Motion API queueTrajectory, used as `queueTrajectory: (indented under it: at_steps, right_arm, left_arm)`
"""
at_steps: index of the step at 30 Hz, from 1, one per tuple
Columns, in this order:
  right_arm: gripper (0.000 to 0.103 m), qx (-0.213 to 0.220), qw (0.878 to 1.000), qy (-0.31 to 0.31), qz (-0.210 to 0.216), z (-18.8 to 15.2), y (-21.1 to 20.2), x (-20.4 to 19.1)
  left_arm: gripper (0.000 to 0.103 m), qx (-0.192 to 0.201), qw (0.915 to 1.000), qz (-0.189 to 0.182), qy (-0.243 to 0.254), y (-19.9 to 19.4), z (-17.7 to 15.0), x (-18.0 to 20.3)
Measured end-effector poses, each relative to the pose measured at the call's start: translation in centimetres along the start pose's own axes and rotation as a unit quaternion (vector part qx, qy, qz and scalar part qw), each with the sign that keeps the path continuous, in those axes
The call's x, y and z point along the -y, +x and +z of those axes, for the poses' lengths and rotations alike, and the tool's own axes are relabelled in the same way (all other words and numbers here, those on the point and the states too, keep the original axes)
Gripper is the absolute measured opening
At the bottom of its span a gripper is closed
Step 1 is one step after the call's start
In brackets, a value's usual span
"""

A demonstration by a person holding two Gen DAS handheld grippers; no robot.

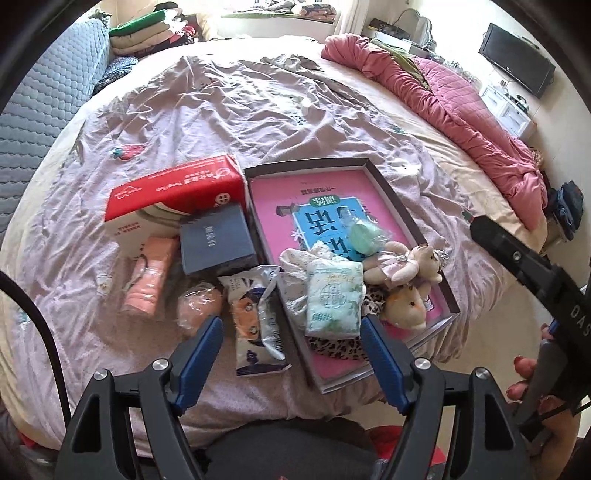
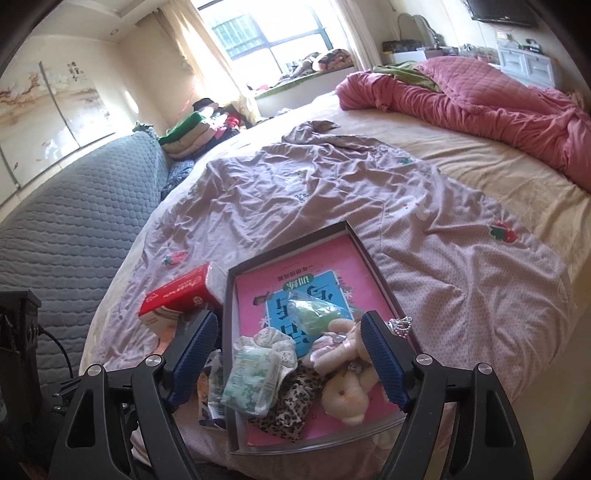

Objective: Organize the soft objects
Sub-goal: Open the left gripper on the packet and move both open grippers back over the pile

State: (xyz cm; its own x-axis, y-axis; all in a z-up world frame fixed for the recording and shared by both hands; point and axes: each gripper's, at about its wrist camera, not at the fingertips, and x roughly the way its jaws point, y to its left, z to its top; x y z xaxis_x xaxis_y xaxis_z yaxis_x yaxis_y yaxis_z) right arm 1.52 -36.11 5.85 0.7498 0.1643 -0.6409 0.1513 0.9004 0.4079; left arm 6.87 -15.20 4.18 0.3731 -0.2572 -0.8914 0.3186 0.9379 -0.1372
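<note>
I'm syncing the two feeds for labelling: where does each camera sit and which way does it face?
Left wrist: on the left tool, angled steeply down at the bed's clutter; both fingers show, plus the person's hand on the other tool.
Right wrist: on the right tool, tilted shallower toward the window; only its fingers show.
Shared: tray, red tissue box, plush bears.

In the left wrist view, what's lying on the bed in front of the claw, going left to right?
Pink roll → peach bundle → snack packet → green tissue pack → plush bear.
</note>
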Motion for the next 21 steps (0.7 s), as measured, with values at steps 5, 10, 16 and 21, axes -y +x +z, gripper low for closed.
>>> queueTrajectory:
  at_steps: [5, 10, 16, 21]
  right_arm:
    - [0.081, 0.002, 1.000, -0.009, 0.011, 0.1, -0.7, -1.3]
    - [0.081, 0.003, 1.000, -0.022, 0.022, 0.2, -1.3, -2.9]
    - [0.081, 0.008, 0.999, -0.033, 0.036, 0.3, -2.1, -4.5]
    - [0.081, 0.009, 0.998, -0.041, 0.043, 0.4, -2.6, -5.8]
  left_arm:
    - [0.076, 0.010, 0.9999, 0.000, -0.004, -1.4, -0.1, -0.8]
    - [0.076, 0.016, 0.9998, 0.001, -0.014, -2.9, 0.0, -1.9]
    - [0.076, 0.023, 0.9994, 0.009, -0.023, -4.7, -0.1, -3.6]
    - [0.076, 0.034, 0.9988, 0.017, -0.031, -6.2, -0.2, -5.0]
